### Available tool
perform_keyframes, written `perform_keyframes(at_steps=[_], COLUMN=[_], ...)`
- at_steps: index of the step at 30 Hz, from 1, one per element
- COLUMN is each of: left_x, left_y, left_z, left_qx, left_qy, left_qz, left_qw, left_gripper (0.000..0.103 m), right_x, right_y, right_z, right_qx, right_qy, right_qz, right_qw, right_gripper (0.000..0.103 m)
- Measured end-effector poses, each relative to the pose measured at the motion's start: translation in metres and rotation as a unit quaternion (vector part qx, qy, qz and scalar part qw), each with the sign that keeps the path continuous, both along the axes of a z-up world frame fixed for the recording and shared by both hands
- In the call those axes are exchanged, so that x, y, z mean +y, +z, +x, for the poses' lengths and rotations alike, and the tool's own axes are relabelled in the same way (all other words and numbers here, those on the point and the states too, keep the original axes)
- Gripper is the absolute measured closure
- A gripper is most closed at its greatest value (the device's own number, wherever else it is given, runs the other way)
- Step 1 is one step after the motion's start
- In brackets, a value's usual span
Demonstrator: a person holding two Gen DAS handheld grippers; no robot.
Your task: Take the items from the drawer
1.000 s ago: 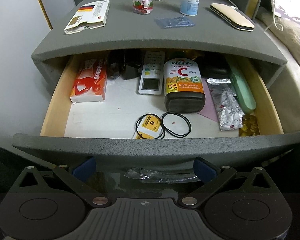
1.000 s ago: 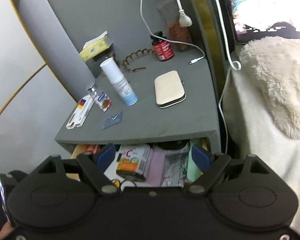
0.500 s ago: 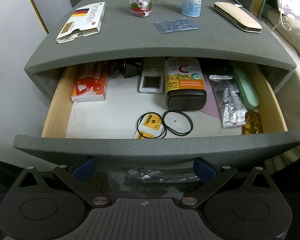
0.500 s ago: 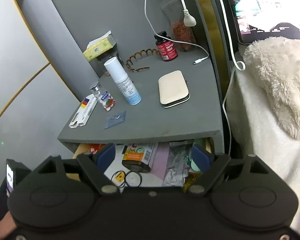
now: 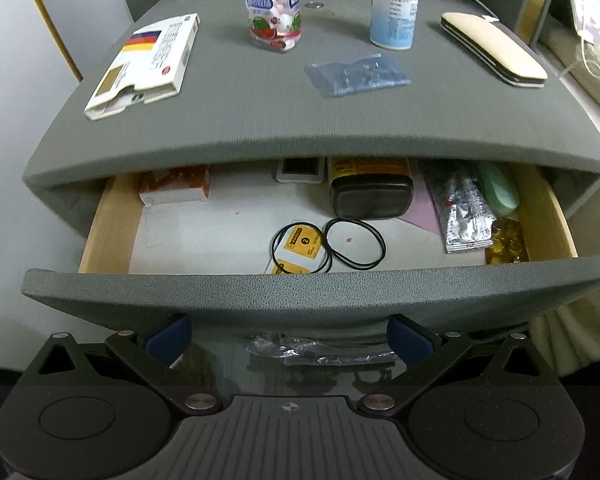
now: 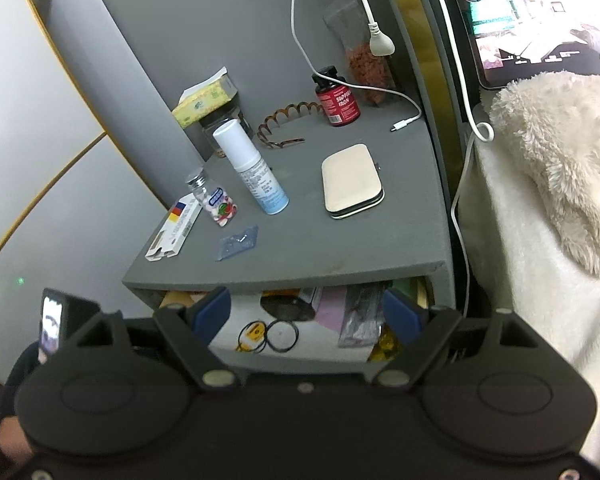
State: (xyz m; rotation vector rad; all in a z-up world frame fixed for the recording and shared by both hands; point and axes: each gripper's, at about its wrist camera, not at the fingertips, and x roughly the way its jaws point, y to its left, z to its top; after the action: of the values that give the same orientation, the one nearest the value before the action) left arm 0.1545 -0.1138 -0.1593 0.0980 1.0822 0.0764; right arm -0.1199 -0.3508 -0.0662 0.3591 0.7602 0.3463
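The grey nightstand's drawer (image 5: 300,292) stands partly open. Inside lie a red box (image 5: 174,186), a white handset (image 5: 300,170), a dark vitamin bottle (image 5: 370,196), two black rubber rings (image 5: 354,244) on a yellow card (image 5: 300,246), a foil pack (image 5: 460,208), a green case (image 5: 498,190) and amber capsules (image 5: 506,240). My left gripper (image 5: 289,339) hangs open, low in front of the drawer front, holding nothing. My right gripper (image 6: 306,311) is open above the drawer (image 6: 300,364), with the rings (image 6: 282,336) seen between its pads, well below them.
On the nightstand top stand a white box (image 5: 144,62), a candy jar (image 5: 274,12), a white spray bottle (image 5: 394,4), a blue bag (image 5: 356,74) and a beige case (image 5: 494,48). A bed with a fluffy blanket (image 6: 560,160) borders the right side. A crumpled wrapper (image 5: 320,350) lies below the drawer front.
In both views the nightstand top now covers more of the drawer's contents; the vitamin bottle's label has gone out of sight. Both grippers stay open and empty.
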Motion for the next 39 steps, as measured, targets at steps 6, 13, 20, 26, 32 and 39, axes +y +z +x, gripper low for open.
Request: perform_keyframes(at_steps=[6, 13, 20, 26, 32, 39], left_x=[-0.005, -0.005, -0.006, -0.009, -0.012, -0.013], left_y=[-0.002, -0.002, -0.003, -0.008, -0.013, -0.001], left_z=[-0.002, -0.009, -0.024, -0.056, -0.084, -0.153], left_qx=[-0.006, -0.011, -0.023, -0.028, -0.015, -0.040], left_qy=[0.002, 0.000, 0.001, 0.005, 0.011, -0.029], left_qz=[0.014, 0.016, 0.021, 0.023, 0.018, 0.030], left_qw=[0.9999, 0.9998, 0.9995, 0.9993, 0.9997, 0.9983], left_gripper=[0.001, 0.001, 0.000, 0.000, 0.000, 0.001], right_x=[0.001, -0.002, -0.003, -0.003, -0.003, -0.006], right_y=[-0.001, -0.002, -0.004, -0.004, -0.005, -0.006], right_z=[0.001, 0.001, 0.003, 0.004, 0.005, 0.008], right_qx=[-0.001, 0.001, 0.005, 0.008, 0.011, 0.021], right_qy=[-0.003, -0.009, -0.010, -0.011, -0.013, -0.024], right_qz=[-0.002, 0.004, 0.006, 0.004, 0.001, 0.000], right_qw=[1.000, 1.000, 1.000, 1.000, 1.000, 0.999], right_gripper=[0.021, 0.021, 0.021, 0.022, 0.022, 0.022])
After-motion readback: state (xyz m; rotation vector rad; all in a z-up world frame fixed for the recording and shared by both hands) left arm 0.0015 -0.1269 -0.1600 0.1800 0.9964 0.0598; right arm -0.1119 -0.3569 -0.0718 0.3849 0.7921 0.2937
